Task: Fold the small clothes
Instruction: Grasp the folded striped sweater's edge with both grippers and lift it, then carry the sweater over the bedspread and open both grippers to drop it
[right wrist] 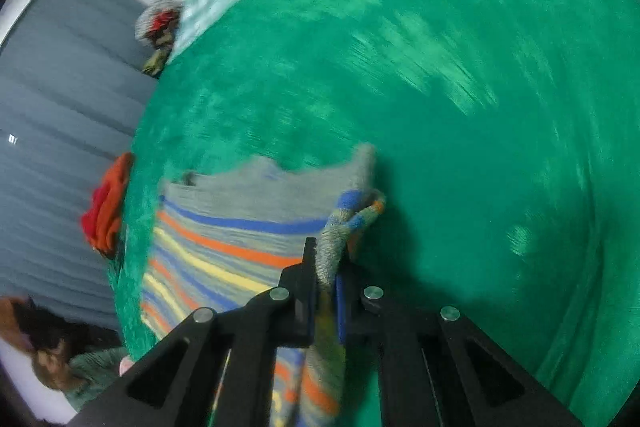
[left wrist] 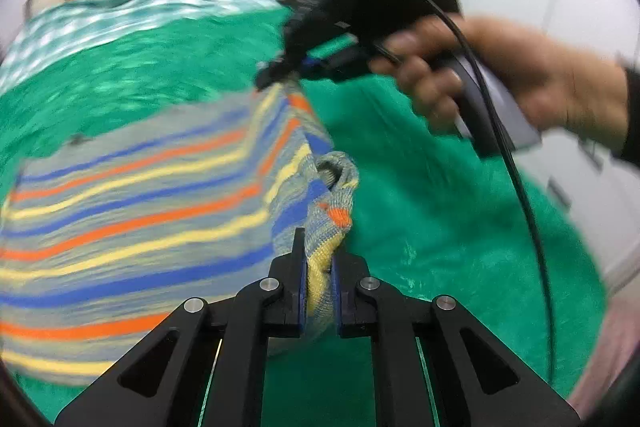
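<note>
Between the closed fingers of the left gripper (left wrist: pixel 319 277) sits a bunched yellow-and-grey edge of the striped knit garment (left wrist: pixel 132 211), pinched deep near the pads; the right gripper (right wrist: pixel 328 291) is likewise clamped on a grey ribbed edge of the same piece, with the person's right hand (left wrist: pixel 516 87) on its handle in the left wrist view. The garment hangs slack between the two grips, its far part spread on the green blanket (right wrist: pixel 460 107) (both views are smeared, so the exact corners held cannot be told). To do this fold well, I would judge it best to keep both grips firm, carry the two held edges level and at an even pace so the stripes line up, lay them onto the far edge, and only then let go. A red-orange cloth (right wrist: pixel 106 207) lies at the blanket's edge, well apart.
</note>
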A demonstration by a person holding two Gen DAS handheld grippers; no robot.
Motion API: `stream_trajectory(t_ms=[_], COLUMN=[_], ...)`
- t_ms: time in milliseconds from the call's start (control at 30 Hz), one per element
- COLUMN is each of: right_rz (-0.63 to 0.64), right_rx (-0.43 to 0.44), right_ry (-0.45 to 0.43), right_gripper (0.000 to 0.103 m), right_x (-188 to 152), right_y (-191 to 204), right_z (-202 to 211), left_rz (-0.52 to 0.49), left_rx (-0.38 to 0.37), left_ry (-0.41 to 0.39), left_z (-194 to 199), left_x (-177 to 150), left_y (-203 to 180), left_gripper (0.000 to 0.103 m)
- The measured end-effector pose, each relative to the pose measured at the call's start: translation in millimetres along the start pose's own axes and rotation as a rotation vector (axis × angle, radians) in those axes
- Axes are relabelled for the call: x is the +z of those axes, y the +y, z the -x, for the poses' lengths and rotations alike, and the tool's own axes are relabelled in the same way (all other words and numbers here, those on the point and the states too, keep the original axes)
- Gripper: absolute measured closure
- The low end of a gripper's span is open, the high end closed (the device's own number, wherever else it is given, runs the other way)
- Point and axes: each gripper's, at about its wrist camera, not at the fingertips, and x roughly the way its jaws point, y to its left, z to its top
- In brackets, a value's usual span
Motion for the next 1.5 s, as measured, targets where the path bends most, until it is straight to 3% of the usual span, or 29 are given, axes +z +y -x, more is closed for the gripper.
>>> stream_trajectory(t_ms=[100, 267, 367, 500, 600, 667, 700, 767, 800, 900, 967, 1067, 1133, 1167, 1200, 1233, 1267, 1333, 1400, 1500], right_rz=[0.060, 0.146, 0.194, 0.234, 0.260, 0.267, 0.255, 0.212, 0.191, 0.138, 0.142, 0.271, 0.338, 0.373, 0.410, 0.437, 0.457, 0.479, 0.482, 0.461], right_rx=[0.027, 0.092, 0.131, 0.140, 0.120, 0.111, 0.127, 0.163, 0.178, 0.273, 0.242, 0.056, 0.019, 0.016, 0.024, 0.041, 0.054, 0.019, -0.066, -0.045], right_ry=[-0.011, -0.013, 0.013, 0.057, 0.089, 0.104, 0.114, 0.122, 0.114, 0.048, -0.030, -0.099, -0.095, -0.085, -0.067, -0.045, -0.022, 0.058, 0.170, 0.128], right_gripper=[0.096, 0.096, 0.096, 0.096, 0.096, 0.095, 0.088, 0.070, 0.061, 0.061, 0.061, 0.061, 0.076, 0.078, 0.079, 0.082, 0.082, 0.083, 0.084, 0.085], right_x=[8, 21, 23, 22, 14, 7, 3, -6, -10, -20, -30, -56, -76, -85, -100, -113, -124, -155, -183, -188], right_y=[51, 143, 200, 244, 266, 269, 268, 262, 259, 246, 229, 216, 215, 217, 223, 228, 233, 231, 215, 208], right_z=[5, -23, -66, -126, -170, -193, -205, -220, -221, -194, -153, -101, -80, -72, -68, -70, -77, -104, -137, -122], left_rz=[0.132, 0.301, 0.363, 0.454, 0.505, 0.519, 0.537, 0.563, 0.565, 0.524, 0.493, 0.427, 0.381, 0.370, 0.373, 0.384, 0.404, 0.433, 0.418, 0.405], left_rx=[0.019, 0.097, 0.157, 0.216, 0.261, 0.287, 0.303, 0.315, 0.327, 0.351, 0.346, 0.307, 0.304, 0.312, 0.322, 0.335, 0.353, 0.394, 0.407, 0.368], left_ry=[-0.054, -0.096, -0.090, -0.078, -0.027, 0.029, 0.070, 0.077, 0.058, 0.020, -0.006, -0.027, -0.028, -0.017, 0.003, 0.036, 0.091, 0.180, 0.217, 0.207], left_z=[43, 93, 106, 112, 97, 90, 88, 99, 112, 141, 149, 139, 117, 102, 92, 80, 64, 47, 51, 79], left_x=[3, -13, -29, -51, -65, -73, -81, -89, -91, -88, -81, -60, -44, -39, -39, -40, -42, -53, -61, -60], left_y=[43, 114, 149, 185, 215, 234, 242, 246, 248, 250, 250, 251, 249, 251, 253, 259, 268, 284, 291, 296], left_gripper=[0.096, 0.096, 0.096, 0.096, 0.095, 0.085, 0.079, 0.058, 0.055, 0.051, 0.047, 0.047, 0.047, 0.050, 0.057, 0.080, 0.093, 0.094, 0.094, 0.091])
